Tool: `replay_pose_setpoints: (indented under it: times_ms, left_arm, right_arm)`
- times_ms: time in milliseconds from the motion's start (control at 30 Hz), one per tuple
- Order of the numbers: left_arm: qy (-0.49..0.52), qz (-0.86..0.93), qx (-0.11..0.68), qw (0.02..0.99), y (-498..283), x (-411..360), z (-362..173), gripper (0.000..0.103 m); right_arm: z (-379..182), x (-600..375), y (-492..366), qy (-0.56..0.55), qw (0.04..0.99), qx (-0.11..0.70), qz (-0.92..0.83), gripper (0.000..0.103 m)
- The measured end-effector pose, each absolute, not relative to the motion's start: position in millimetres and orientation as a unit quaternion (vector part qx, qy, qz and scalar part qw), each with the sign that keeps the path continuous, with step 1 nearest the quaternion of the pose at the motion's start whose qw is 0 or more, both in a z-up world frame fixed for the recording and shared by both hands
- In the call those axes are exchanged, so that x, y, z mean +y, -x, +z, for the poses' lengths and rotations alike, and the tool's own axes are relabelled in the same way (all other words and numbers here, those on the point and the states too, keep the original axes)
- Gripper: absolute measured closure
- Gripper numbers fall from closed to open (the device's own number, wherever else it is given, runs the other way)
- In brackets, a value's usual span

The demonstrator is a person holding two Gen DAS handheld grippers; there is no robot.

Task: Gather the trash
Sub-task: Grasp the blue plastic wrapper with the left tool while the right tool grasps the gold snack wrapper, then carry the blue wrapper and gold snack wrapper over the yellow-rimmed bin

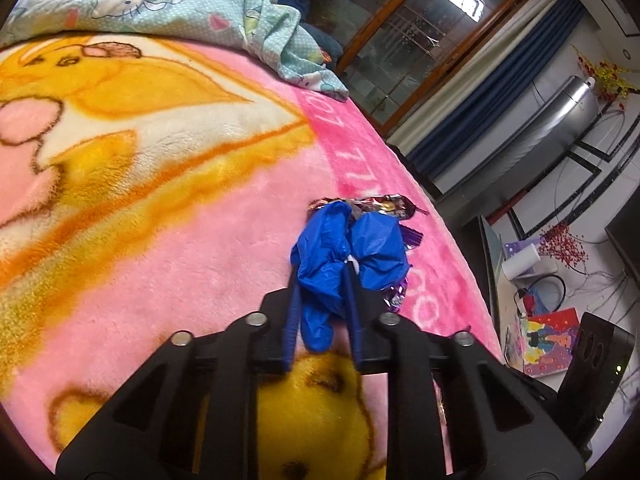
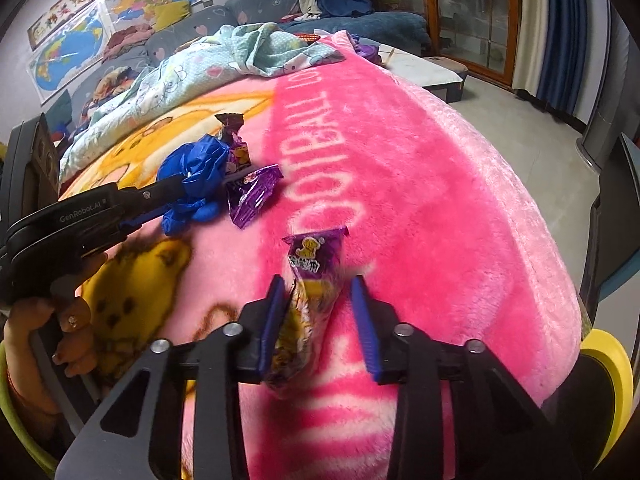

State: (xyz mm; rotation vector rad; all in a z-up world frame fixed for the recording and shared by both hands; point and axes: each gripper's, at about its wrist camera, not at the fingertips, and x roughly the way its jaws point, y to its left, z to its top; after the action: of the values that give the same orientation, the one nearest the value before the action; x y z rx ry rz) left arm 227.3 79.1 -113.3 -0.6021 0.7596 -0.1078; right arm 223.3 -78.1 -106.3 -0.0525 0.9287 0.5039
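Pink cartoon blanket [image 2: 420, 184] over bed; patterned teal quilt [image 2: 256, 52] bunched at far end.
Left tool [image 1: 322, 276]: jaws nearly closed, clamped on crumpled blue plastic glove [image 1: 344, 256] lying on blanket.
Beside glove: purple snack wrappers [image 2: 252, 192], touching it.
Right tool [image 2: 318, 284]: jaws partly open around purple-yellow snack packet [image 2: 312, 276]; left pad touching, right pad apart.

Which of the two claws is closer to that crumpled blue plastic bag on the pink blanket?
Left. The left claw is closed on the blue bag. The right claw sits apart from it, straddling a purple snack wrapper.
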Motion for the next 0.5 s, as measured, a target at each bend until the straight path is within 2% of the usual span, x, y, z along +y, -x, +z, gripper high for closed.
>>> replay_pose_setpoints:
  times_ms: [67, 500]
  left_arm:
    - [0.287, -0.056, 0.366, 0.883, -224.0, 77.4, -113.5, 0.094]
    - [0.252, -0.087, 0.373, 0.889, -195.4, 58.4, -105.4, 0.097]
  right_arm:
    - [-105.2, -79.5, -222.6, 0.025, 0.863, 0.444, 0.241, 0.079]
    - [-93.0, -90.0, -215.0, 0.013, 0.861, 0.445, 0.246, 0.081]
